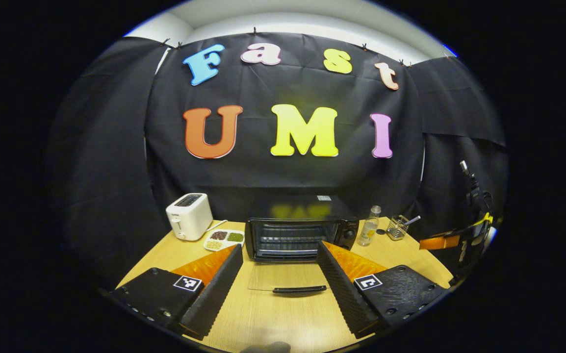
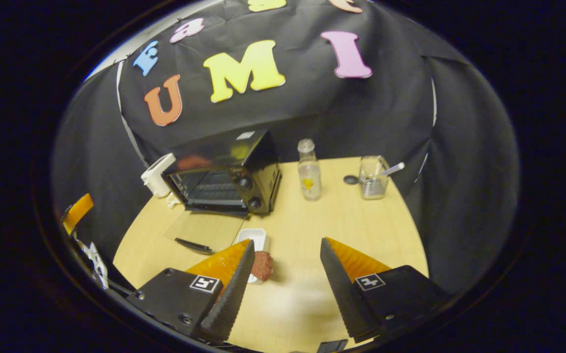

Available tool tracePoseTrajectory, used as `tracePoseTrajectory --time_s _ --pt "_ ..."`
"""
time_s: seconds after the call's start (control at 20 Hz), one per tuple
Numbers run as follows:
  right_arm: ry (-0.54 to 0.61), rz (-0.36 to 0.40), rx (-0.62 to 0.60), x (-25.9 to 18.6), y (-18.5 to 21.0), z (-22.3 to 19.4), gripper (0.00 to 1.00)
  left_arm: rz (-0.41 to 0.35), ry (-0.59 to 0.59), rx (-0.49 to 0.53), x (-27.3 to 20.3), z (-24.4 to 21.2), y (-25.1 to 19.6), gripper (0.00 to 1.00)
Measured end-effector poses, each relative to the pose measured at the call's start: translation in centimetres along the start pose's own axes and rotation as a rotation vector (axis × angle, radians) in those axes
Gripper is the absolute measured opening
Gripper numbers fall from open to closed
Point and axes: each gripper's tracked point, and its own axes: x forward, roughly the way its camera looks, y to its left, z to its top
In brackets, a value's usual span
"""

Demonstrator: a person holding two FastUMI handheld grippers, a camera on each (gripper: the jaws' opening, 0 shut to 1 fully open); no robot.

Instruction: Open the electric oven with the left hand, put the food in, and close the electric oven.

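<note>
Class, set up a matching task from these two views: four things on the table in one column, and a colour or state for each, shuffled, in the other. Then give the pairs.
Things:
1. toaster
2. oven door
3. bottle
4. left gripper

Colour or state:
A. clear, uncapped
B. white
C. open, holding nothing
D. folded down flat

Pairs: 1-B, 2-D, 3-A, 4-C

Cloth-walled booth (toaster [image 1: 189, 215], oven [image 1: 298, 238])
</note>
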Motion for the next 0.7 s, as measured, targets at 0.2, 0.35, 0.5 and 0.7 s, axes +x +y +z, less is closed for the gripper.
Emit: tracePoseTrajectory --time_s 0.2,0.35,0.5,0.7 --pt "0.169 0.163 0.113 4.1 0.8 -3.2 0.79 0.117 0.014 0.014 -3.4 0.2 0.2 0.97" --pt "0.291 0.256 0.217 6.8 1.5 -5.5 0.65 0.201 0.029 0.012 -6.1 0.3 -0.3 0.97" --pt "0.381 0.365 0.339 7.8 2.9 -6.6 0.55 0.278 0.034 -0.016 -8.5 0.4 -1.0 0.96" --pt "0.411 0.373 0.408 8.6 2.0 -7.0 0.2 0.33 0.046 -0.062 -10.0 0.1 -1.8 0.97"
